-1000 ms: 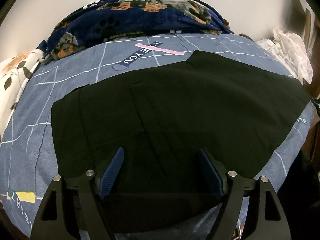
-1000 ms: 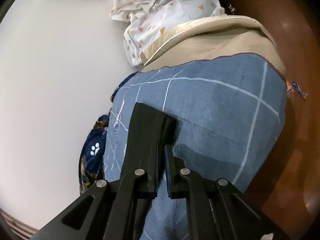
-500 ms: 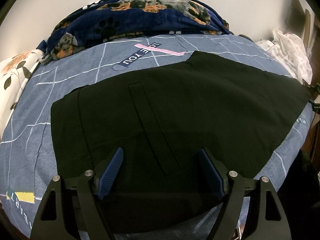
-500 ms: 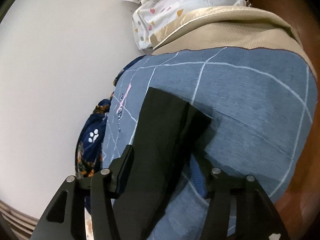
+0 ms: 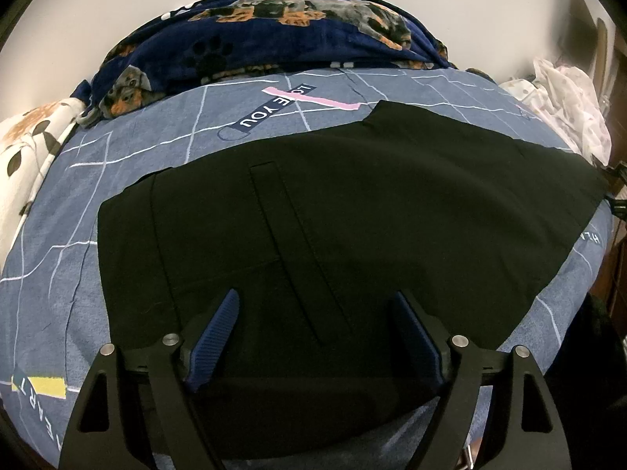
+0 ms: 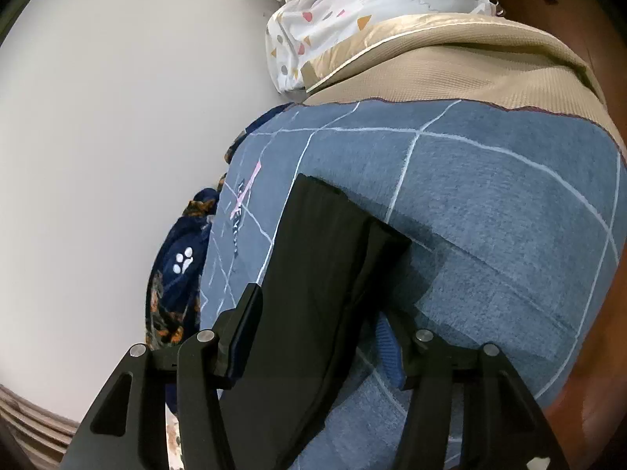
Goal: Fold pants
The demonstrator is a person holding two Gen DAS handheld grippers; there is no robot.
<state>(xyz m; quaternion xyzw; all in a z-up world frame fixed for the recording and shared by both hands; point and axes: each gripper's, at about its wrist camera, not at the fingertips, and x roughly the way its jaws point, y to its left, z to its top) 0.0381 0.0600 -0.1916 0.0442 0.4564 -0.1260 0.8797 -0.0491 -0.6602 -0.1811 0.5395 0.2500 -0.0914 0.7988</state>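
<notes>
Black pants (image 5: pixel 352 211) lie spread flat across a bed covered in a blue-grey sheet (image 5: pixel 129 149) crossed by thin white lines and printed with the words "LOVE YOU", the waistband end toward the left of the left wrist view and the leg end reaching toward the right edge of the bed. The left claw (image 5: pixel 313 337) hangs over the near edge of the pants with its blue-padded jaws standing wide, nothing pressed between them. In the right wrist view, the right claw (image 6: pixel 313 333) sits at the leg end of the pants (image 6: pixel 325 258); its jaws have just been opening and now stand partly apart, the dark fabric lying between them with a visible gap on the right side, so the pads do not press on it. A navy fleece blanket (image 5: pixel 274 35) patterned with dogs and paw prints is heaped along the far side of the bed against a pale wall. A white cloth with small coloured shapes (image 6: pixel 352 8) is bunched at the far corner beside a beige mattress edge (image 6: pixel 450 66). A white floral pillow (image 5: pixel 23 156) rests at the left.
</notes>
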